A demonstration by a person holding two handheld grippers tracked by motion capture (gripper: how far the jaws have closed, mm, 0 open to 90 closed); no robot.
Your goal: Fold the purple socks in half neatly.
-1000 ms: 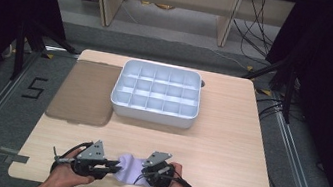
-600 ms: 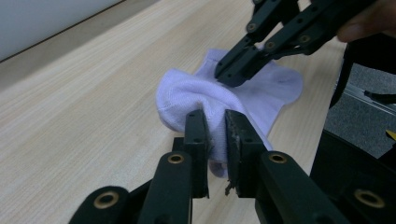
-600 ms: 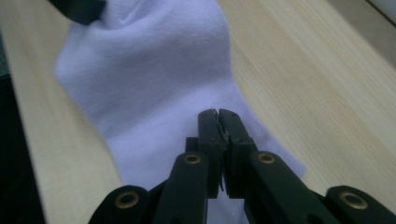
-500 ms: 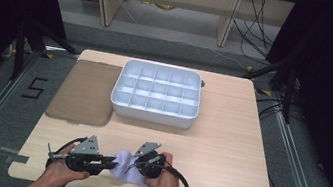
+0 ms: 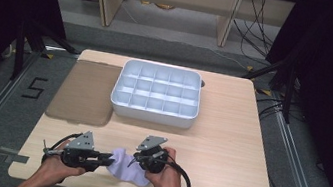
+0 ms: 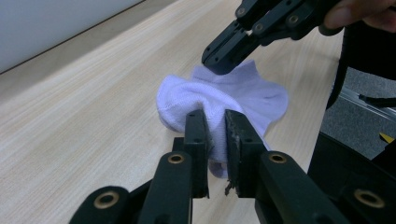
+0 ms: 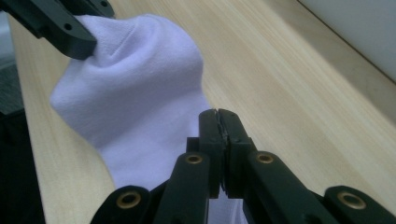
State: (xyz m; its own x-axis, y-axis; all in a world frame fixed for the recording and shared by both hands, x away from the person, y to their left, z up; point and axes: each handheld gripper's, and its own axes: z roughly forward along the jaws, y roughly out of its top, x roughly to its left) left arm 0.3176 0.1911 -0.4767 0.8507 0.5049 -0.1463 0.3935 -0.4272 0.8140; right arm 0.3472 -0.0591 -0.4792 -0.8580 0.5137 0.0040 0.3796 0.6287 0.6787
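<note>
Pinching pale sock point(image 6: 219, 100): left hand-held gripper point(image 6: 215, 135) and right hand-held gripper point(image 7: 218, 126) (both clamped on fabric).

A light wooden table point(image 5: 226, 148) carried a white compartment tray point(image 5: 156, 94) near its far edge. A brown mat point(image 5: 86, 93) lay just left of the tray, overhanging the table's left edge. A pale lilac sock point(image 5: 125, 165) rested near the front edge.

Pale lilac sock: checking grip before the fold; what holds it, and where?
Left tool pinches a bunched fold; right tool pinches its edge.
</note>
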